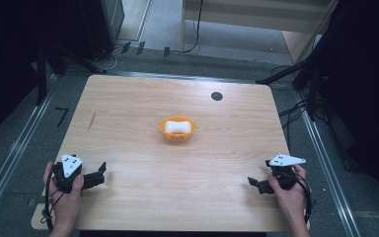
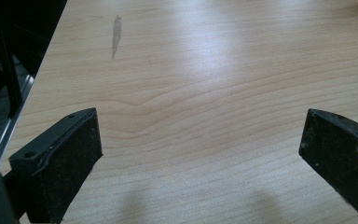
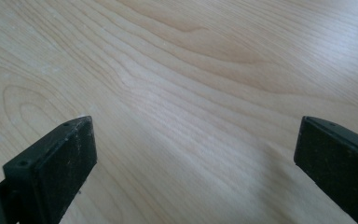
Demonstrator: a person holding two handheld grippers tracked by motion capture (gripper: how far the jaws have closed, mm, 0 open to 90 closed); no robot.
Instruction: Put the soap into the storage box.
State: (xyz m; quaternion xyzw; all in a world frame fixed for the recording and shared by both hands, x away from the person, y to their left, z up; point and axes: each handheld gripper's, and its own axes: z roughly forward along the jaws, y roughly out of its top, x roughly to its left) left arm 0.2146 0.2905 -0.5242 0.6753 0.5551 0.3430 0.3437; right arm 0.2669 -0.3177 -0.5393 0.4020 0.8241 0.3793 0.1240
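Starting at the left edge of the table [image 1: 128,103], a pale wood top with flowing grain and rounded corners, the person's left hand [image 1: 65,195] grips the left gripper [image 1: 96,174] near the front left corner. Its two black jaws stand wide apart with nothing between them; in the left gripper view they rise as flat, matte, slightly scuffed blocks over bare wood, and the left gripper [image 2: 200,140] casts two soft shadows on the grain. A grey three-cornered plate sits on top of it, and a thin cable trails beside the wrist. Farther back on the left side of the top lies a short dark streak [image 1: 92,121], seen also in the left gripper view as a narrow grey smear [image 2: 116,35] (a stain or a scratch, hard to say which).

Near the middle of the table, a little toward the far edge, stands a small orange bowl [image 1: 167,132] with a wavy rim. It holds a white, smooth, bone-shaped lump [image 1: 178,127]; what it is made of I cannot tell. Behind it, close to the far edge, is a small dark round spot [image 1: 216,96].

Near the front right corner the right hand [image 1: 288,190] holds the right gripper [image 1: 254,182], likewise spread wide and gripping nothing. In the right gripper view the right gripper [image 3: 196,140] frames bare wood with looping grain.
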